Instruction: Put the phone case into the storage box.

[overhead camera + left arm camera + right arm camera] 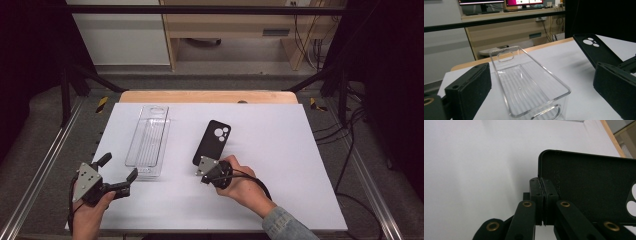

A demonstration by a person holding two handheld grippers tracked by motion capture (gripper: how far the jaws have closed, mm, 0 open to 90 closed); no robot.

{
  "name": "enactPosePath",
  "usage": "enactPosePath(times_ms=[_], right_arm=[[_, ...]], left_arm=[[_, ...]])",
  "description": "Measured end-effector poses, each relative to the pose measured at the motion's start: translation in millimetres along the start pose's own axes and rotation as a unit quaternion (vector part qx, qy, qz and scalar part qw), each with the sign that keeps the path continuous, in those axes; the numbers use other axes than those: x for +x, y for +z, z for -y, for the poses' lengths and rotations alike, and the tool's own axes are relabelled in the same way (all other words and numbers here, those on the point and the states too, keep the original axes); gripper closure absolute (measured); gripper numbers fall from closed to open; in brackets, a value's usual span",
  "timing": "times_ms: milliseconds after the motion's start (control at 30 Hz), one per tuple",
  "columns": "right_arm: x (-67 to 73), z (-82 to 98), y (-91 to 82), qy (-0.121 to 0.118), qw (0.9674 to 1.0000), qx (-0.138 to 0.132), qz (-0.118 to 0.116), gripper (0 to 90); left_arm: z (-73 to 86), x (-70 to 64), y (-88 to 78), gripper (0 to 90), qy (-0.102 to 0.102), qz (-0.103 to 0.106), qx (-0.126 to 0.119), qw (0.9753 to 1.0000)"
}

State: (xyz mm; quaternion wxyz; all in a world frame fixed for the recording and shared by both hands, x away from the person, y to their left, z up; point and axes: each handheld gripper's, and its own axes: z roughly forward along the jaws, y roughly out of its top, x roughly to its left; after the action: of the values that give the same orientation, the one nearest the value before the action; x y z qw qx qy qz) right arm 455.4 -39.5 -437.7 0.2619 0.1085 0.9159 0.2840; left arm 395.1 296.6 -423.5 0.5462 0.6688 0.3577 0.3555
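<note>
One white table (280,165) carries two things: one clear plastic tray (148,142) left of centre and one black phone case (212,141) lifted off the surface at centre. Writing inside the case is too faint to read. The left gripper (119,169) gapes wide before the tray; the right gripper (200,167) pinches the case's edge.

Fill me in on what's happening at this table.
A person works with a gripper in each hand. The right gripper has its jaws shut on the edge of a black phone case, holding it over the white table. The left gripper is open, just short of the clear plastic box.
</note>
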Motion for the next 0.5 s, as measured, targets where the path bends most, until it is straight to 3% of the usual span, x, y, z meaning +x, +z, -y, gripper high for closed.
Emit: enactPosePath(times_ms=[500], right_arm=[[0.0,14.8,-8.9,-0.012,0.9999,0.002,0.009,89.0]], left_arm=[[-34.4,-17.7,28.9,1.3,0.017,0.031,0.025,0.9991]])
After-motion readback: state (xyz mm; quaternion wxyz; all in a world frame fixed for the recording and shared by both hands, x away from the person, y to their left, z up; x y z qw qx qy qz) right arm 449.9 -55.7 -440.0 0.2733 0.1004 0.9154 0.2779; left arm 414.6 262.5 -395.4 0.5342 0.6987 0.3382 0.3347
